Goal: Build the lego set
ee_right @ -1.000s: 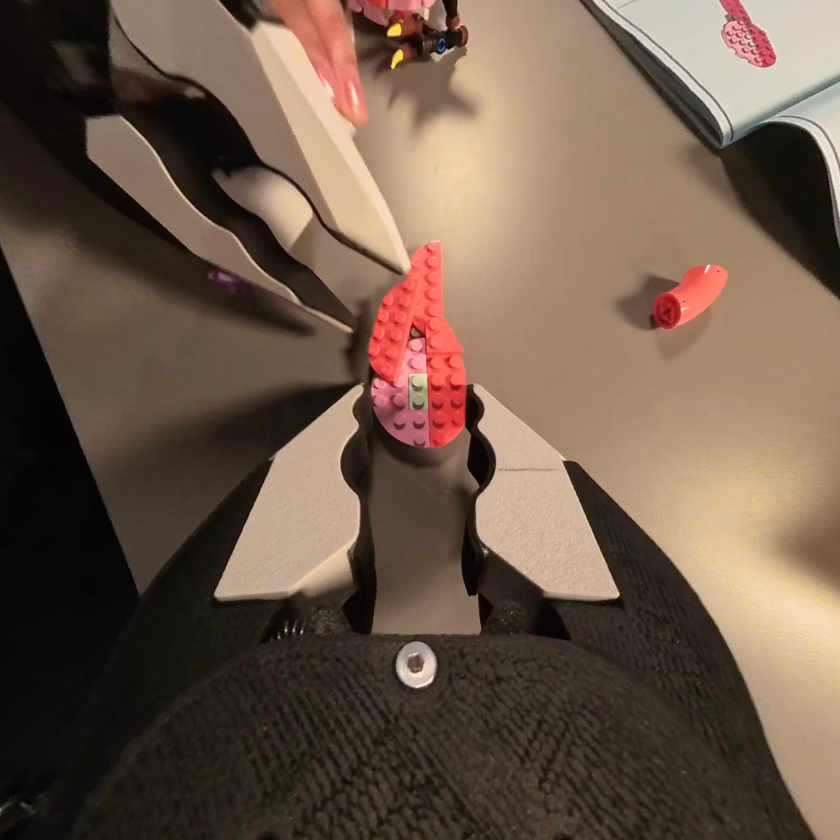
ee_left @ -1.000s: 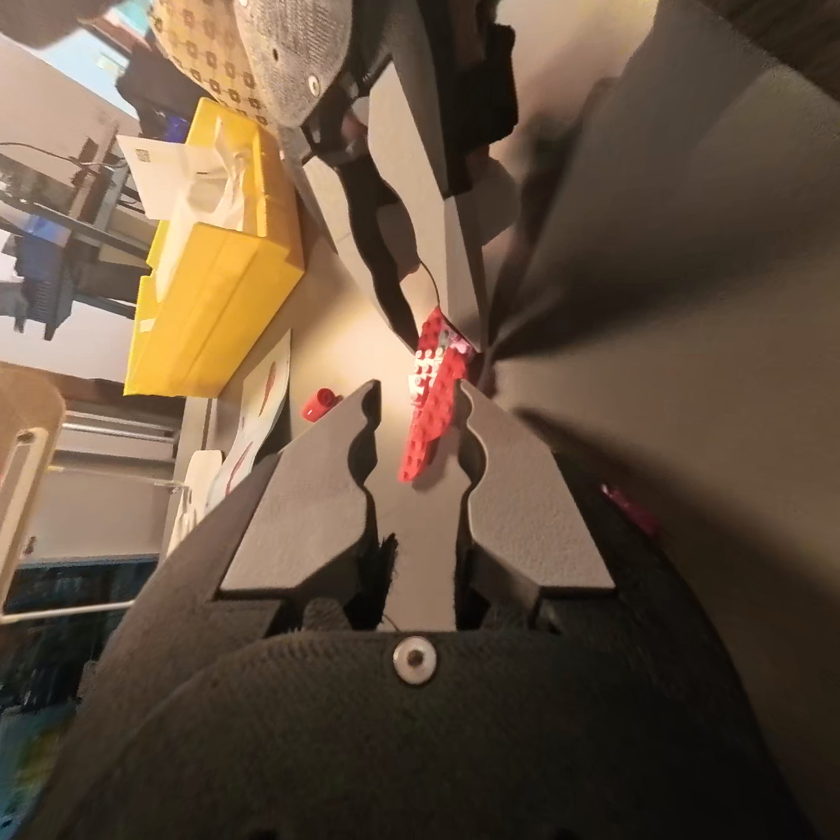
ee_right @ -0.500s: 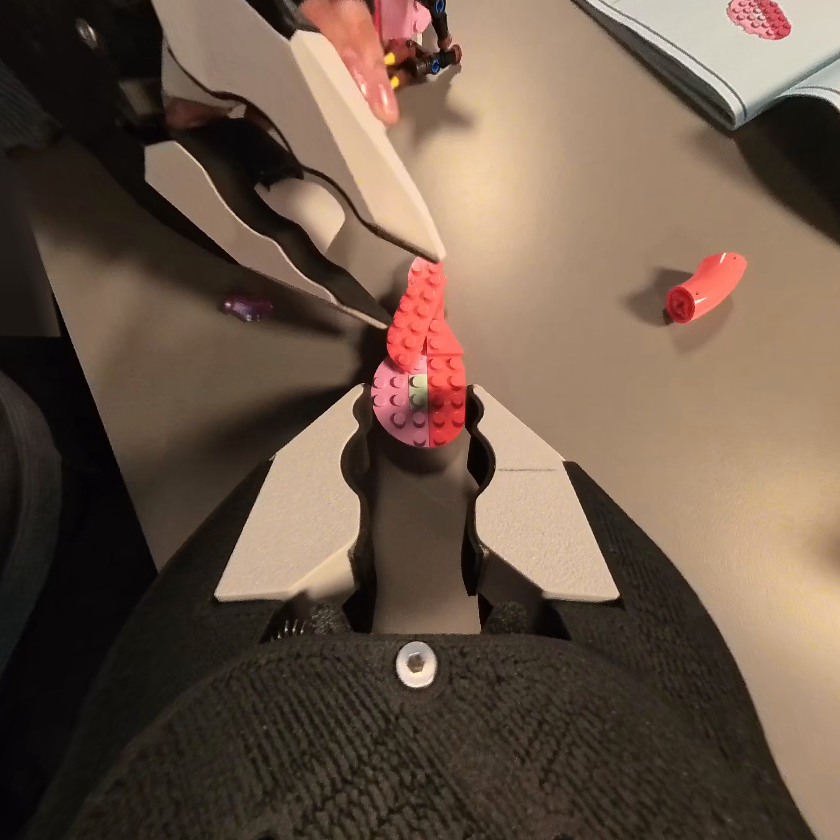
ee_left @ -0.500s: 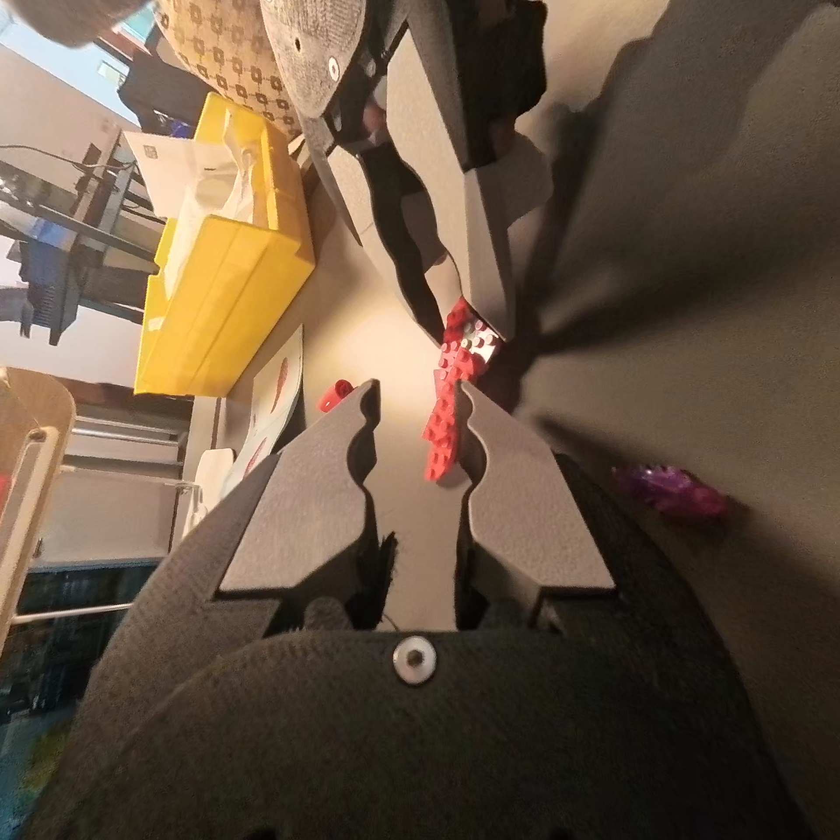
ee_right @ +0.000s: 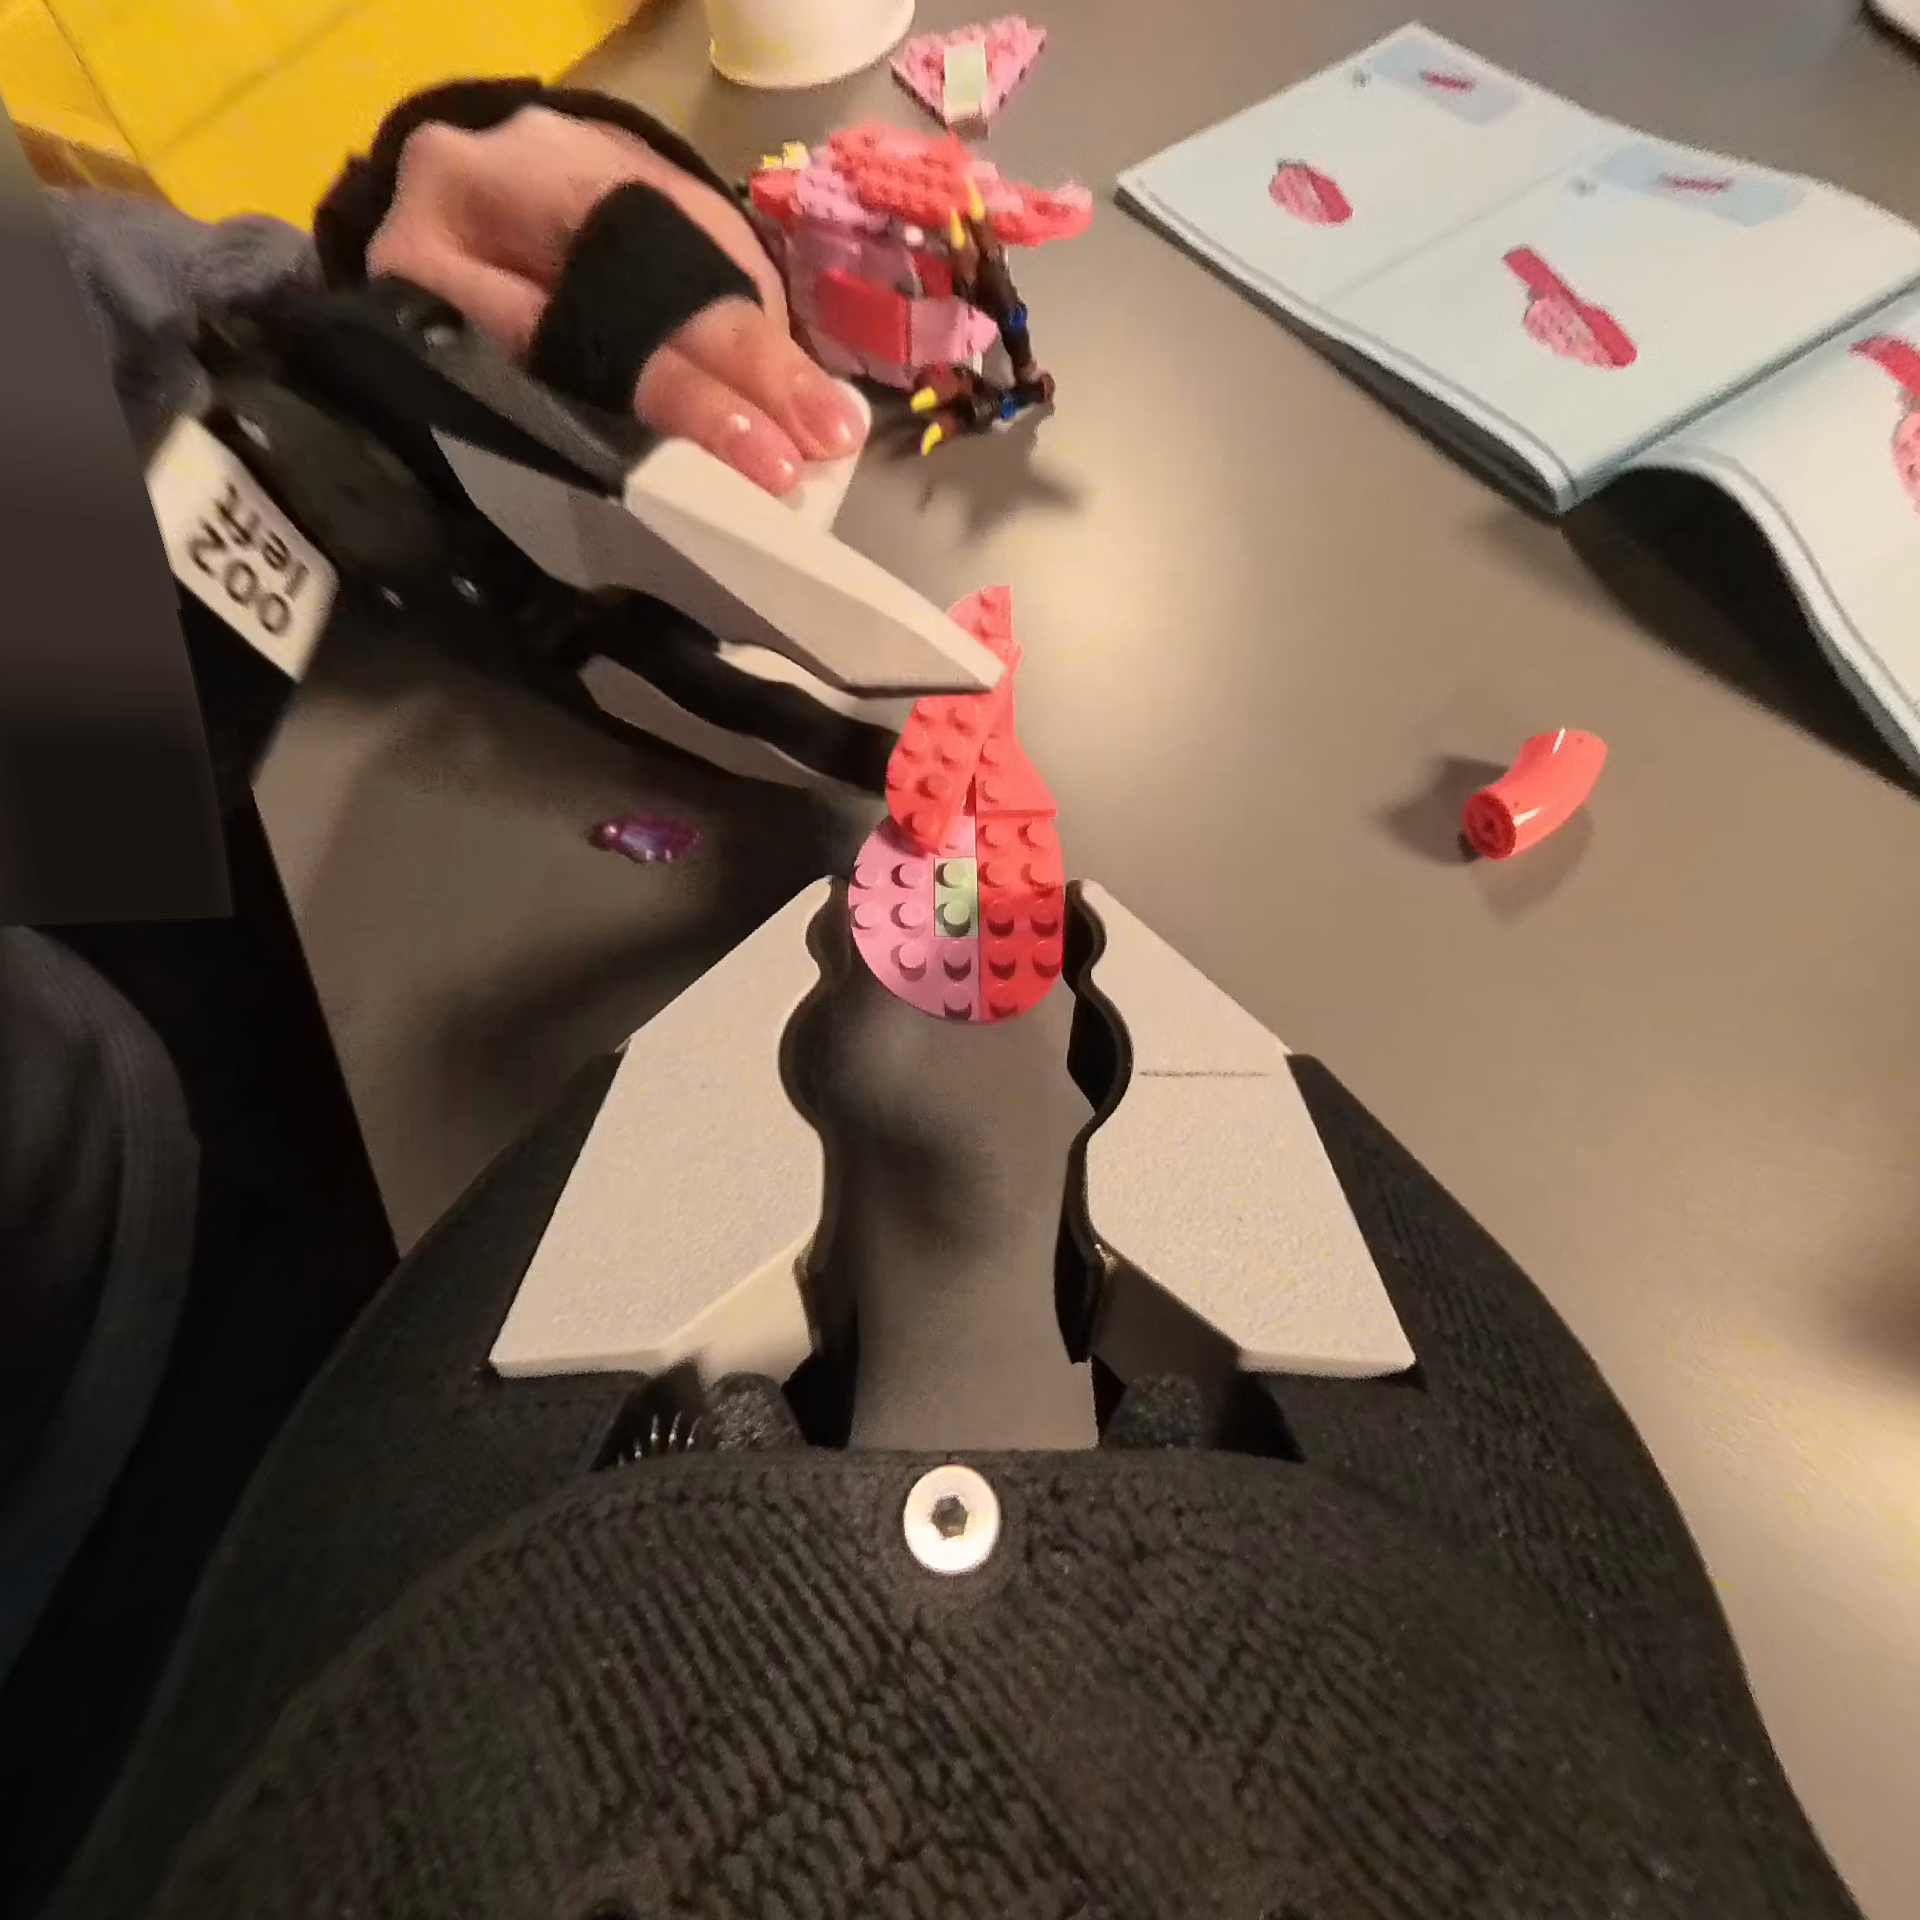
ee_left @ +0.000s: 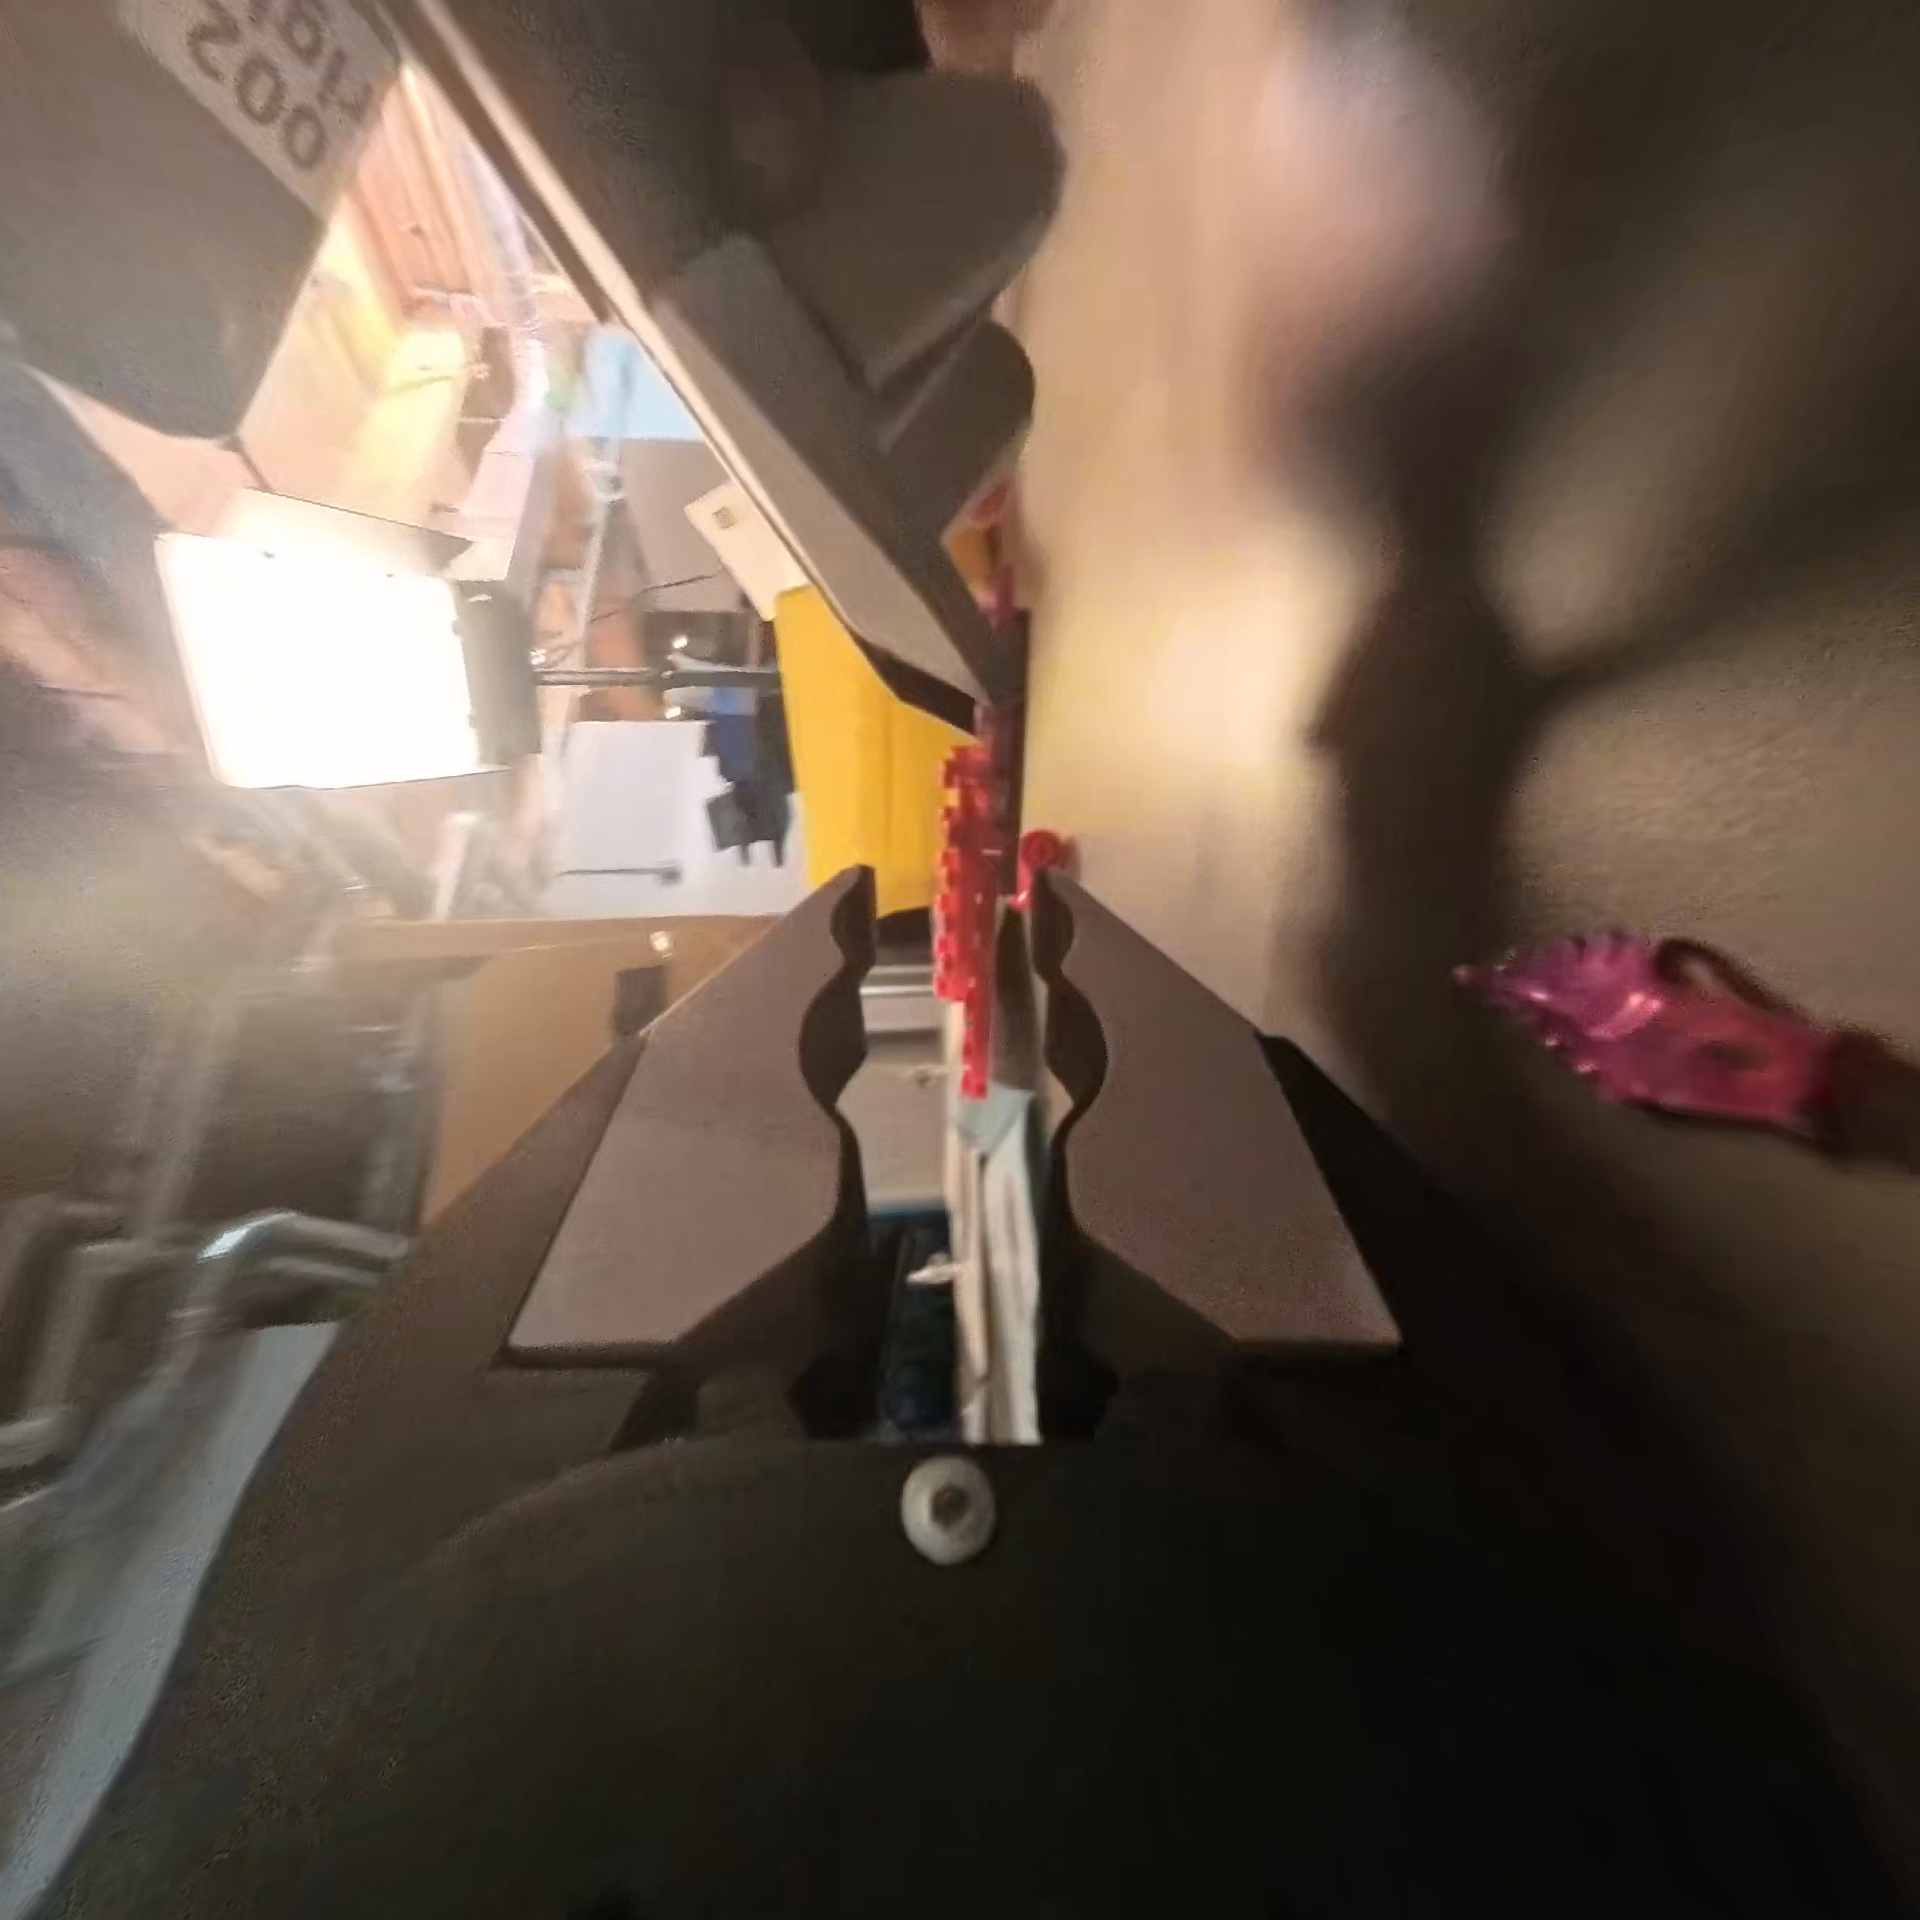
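Left wrist view: left claw [ee_left: 951,894], fingers apart, straddles the edge-on red brick plate [ee_left: 971,914] without visible pressure.

Right wrist view: right claw [ee_right: 951,920] clamps the plate's pink-and-red rounded end [ee_right: 956,935] above the worktop [ee_right: 1351,1039]; left claw's tips flank its far end.

Right gripper [ee_right: 948,899]: grey scalloped fingers [ee_right: 675,1164], black textured body, silver hex screw [ee_right: 950,1523]. Upper left, left gripper [ee_right: 935,717]: white label [ee_right: 244,577]; hand [ee_right: 623,260] with black strap, grey sleeve [ee_right: 156,281].

The left wrist view is smeared throughout: the room at 9 o'clock and the bench [ee_left: 1195,499] at 1 o'clock blur into streaks. In the right wrist view, the booklet [ee_right: 1621,343] is cut off at 3 o'clock, the white cup [ee_right: 805,36] at 12 o'clock. The left gripper [ee_right: 935,717] hides part of the red plate [ee_right: 951,748].
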`<state>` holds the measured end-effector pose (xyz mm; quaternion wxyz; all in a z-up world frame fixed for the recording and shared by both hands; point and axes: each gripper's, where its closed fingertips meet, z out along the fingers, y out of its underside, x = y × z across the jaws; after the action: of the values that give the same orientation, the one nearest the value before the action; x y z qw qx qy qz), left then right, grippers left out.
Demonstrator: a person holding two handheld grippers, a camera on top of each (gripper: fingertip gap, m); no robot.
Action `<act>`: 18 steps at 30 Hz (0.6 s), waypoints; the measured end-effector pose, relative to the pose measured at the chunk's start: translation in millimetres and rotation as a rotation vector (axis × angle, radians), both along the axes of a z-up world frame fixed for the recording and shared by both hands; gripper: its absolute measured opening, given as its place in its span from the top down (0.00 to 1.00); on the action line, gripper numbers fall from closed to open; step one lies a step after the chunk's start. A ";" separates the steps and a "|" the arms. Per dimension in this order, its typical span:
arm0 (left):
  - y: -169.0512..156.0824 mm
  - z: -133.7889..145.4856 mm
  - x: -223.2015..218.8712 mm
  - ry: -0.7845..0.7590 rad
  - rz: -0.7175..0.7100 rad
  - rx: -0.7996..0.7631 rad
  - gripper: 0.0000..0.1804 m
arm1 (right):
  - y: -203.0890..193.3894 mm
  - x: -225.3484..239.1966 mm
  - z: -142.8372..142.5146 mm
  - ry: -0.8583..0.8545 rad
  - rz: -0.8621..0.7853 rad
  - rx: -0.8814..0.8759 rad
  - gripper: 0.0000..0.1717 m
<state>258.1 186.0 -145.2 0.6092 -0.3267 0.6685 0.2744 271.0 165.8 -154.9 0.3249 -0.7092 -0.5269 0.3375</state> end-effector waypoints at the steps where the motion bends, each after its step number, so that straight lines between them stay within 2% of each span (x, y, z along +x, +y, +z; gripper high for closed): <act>1: 3.3 0.6 -1.4 0.018 0.024 0.040 0.86 | -0.6 -1.4 3.8 0.008 0.002 0.013 0.77; 4: 8.8 5.2 -3.6 0.016 0.064 0.106 0.91 | -1.1 -5.4 13.7 0.024 0.006 0.054 0.77; 9: 15.4 18.0 -10.7 -0.039 0.119 0.117 0.92 | 3.0 -13.0 25.8 0.032 0.000 0.227 0.76; 12: 21.1 26.8 -18.8 -0.065 0.159 0.148 0.92 | 9.8 -19.2 35.0 0.018 0.004 0.561 0.66; 15: 24.3 30.6 -25.8 -0.083 0.180 0.156 0.92 | 19.6 -22.9 36.4 -0.107 0.013 1.015 0.68; 18: 27.9 30.4 -32.0 -0.080 0.197 0.157 0.92 | 27.3 -31.3 32.3 -0.238 0.046 1.357 0.74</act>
<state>226.1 213.9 -114.8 0.6293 -0.3529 0.5847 0.3710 239.7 193.1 -122.6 0.6295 -0.3698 -0.6688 -0.1404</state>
